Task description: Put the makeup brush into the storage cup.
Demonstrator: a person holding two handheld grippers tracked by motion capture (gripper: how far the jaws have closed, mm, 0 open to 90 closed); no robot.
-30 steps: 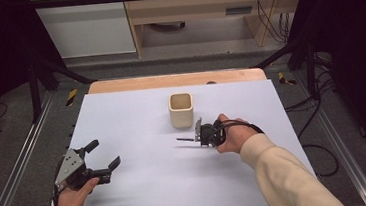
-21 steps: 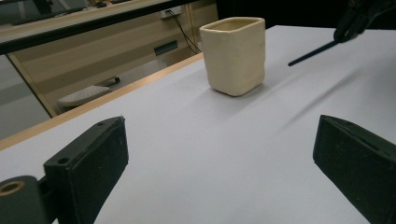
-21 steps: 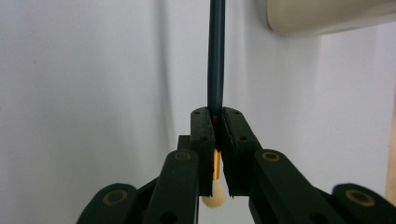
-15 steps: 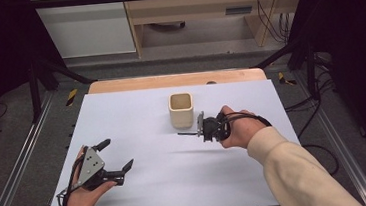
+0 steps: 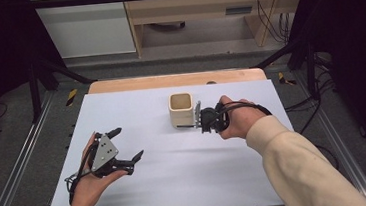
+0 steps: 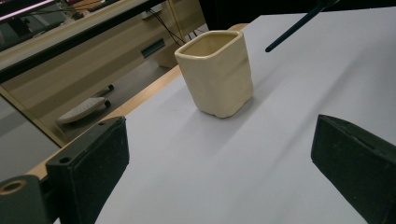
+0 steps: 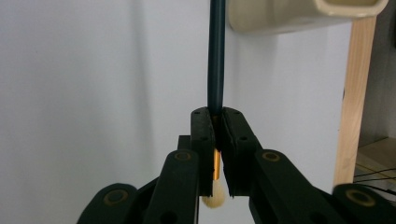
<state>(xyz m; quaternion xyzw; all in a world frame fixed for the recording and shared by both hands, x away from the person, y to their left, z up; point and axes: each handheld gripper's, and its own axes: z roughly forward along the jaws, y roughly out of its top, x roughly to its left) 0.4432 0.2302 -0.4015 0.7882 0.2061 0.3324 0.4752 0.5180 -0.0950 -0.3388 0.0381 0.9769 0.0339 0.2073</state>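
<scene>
A cream square cup [image 5: 180,110] stands upright on the white table [image 5: 188,183], just beyond its middle. My right gripper [image 5: 200,120] hovers just right of the cup, shut on a slim dark-handled brush [image 5: 185,127] that lies level, its handle pointing left past the cup's front. In the right gripper view the gripper [image 7: 217,126] clamps the brush [image 7: 216,56] near its gold ferrule, cream bristles behind the pads, the cup [image 7: 299,14] at top right. My left gripper [image 5: 127,144] is open at the front left, holding nothing. The left gripper view shows it [image 6: 219,163] facing the cup [image 6: 217,77] and the brush's handle end [image 6: 299,23].
A wooden strip [image 5: 174,80] borders the table's far edge. Metal frame rails [image 5: 20,162] run along both sides. Beyond the table stand wooden furniture and cables on the floor. White surface lies bare between the two hands.
My right hand has lifted the brush and carried it closer to the cup. My left hand has risen and moved right, further onto the table, jaws still open.
</scene>
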